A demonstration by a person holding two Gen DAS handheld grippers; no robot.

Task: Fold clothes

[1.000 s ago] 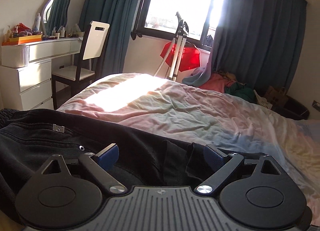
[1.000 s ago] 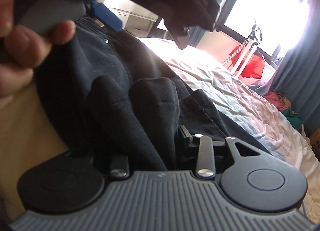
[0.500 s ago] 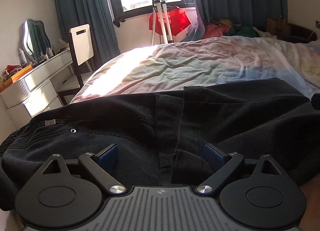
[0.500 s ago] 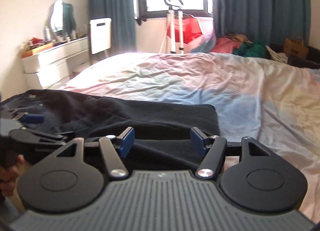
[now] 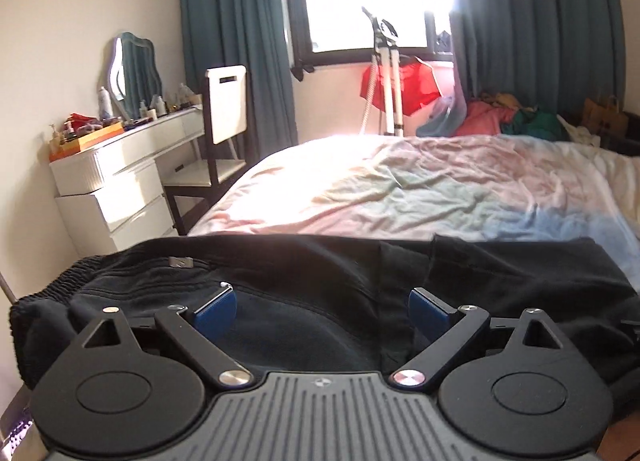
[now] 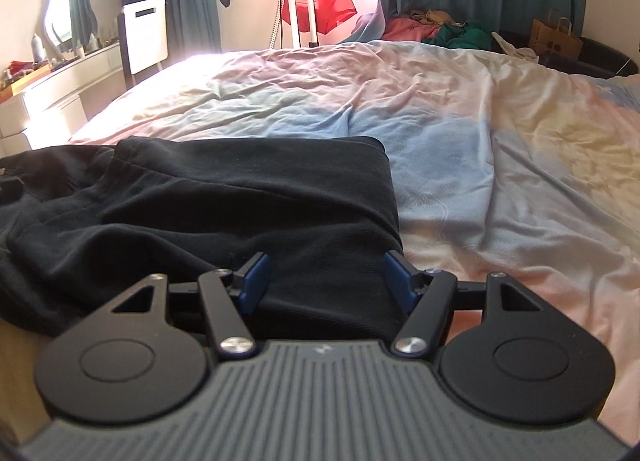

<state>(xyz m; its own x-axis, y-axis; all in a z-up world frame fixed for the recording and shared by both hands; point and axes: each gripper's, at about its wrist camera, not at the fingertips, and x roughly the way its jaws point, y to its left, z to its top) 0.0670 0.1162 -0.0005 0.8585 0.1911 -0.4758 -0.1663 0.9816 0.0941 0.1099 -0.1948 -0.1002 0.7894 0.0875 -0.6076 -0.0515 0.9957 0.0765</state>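
Observation:
Black trousers (image 5: 500, 273) lie spread along the near edge of the bed (image 5: 400, 189), with the elastic waistband (image 5: 52, 301) at the left. My left gripper (image 5: 320, 293) is open, its blue pads wide apart just above the cloth near the waistband. In the right wrist view the folded leg end of the trousers (image 6: 240, 197) lies flat on the bed (image 6: 480, 141). My right gripper (image 6: 325, 261) sits over that end and its jaws are opening. Cloth lies between and under the pads, which do not press on it.
A white dressing table (image 5: 120, 165) with a mirror and a chair (image 5: 224, 109) stand at the left. By the window are a white stand (image 5: 386, 73) and a red garment (image 5: 416, 85). A pile of clothes (image 5: 512, 117) and a paper bag (image 6: 556, 37) lie beyond the bed.
My right gripper let go of the bunched dark cloth, rolled level and moved to the trousers' right end, its jaws wider. The trousers went from bunched to spread flat. The left gripper stayed open.

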